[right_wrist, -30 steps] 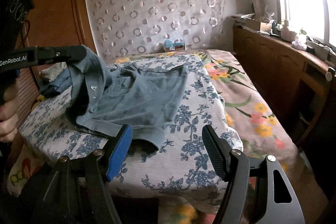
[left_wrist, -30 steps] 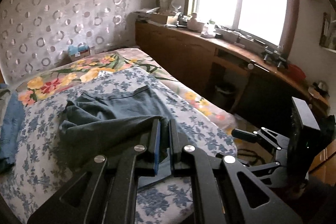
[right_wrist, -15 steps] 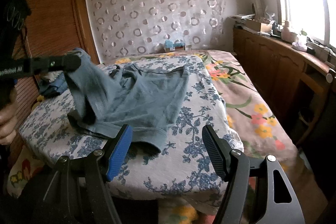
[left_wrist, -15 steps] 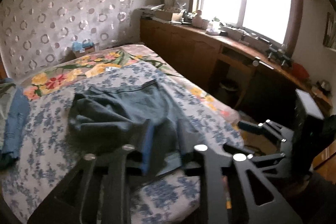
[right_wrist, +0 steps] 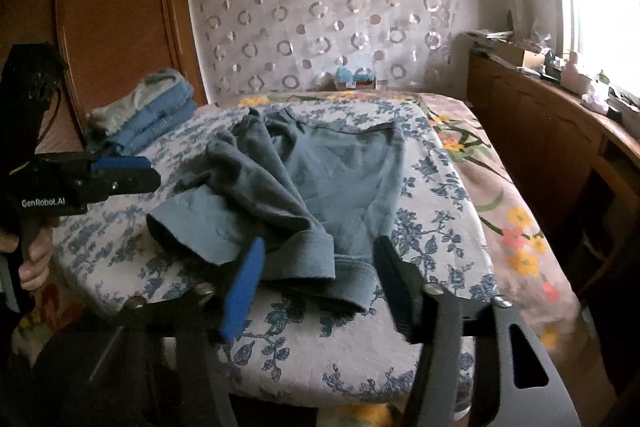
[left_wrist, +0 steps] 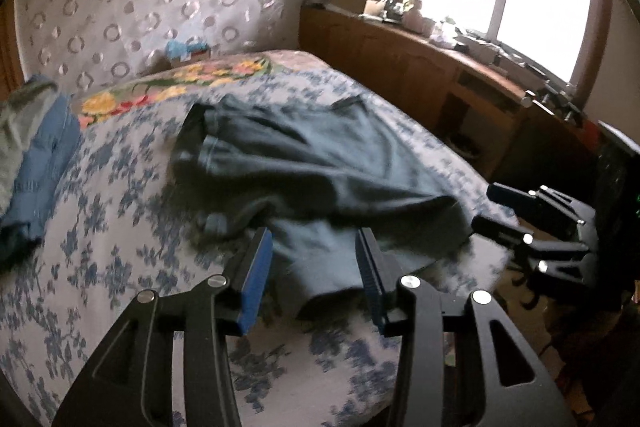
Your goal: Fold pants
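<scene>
Pants (right_wrist: 320,183) of soft grey-blue knit lie rumpled on the floral bedspread (right_wrist: 432,195) (hems ribbed). Left gripper (left_wrist: 314,255), opening, frames one leg end untouched; right gripper (right_wrist: 318,259), closing, straddles the layered cuffs, pads clear.

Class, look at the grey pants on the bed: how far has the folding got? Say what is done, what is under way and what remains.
Done: one leg of the grey pants lies thrown across the other on the floral bedspread, though rumpled. Under way: the left hand-held gripper is opening, nothing pinched, while the right hand-held gripper is closing around the hems, not yet pressing them. Left: smoothing, folding hem to waistband, and probably stacking with the folded clothes.
</scene>
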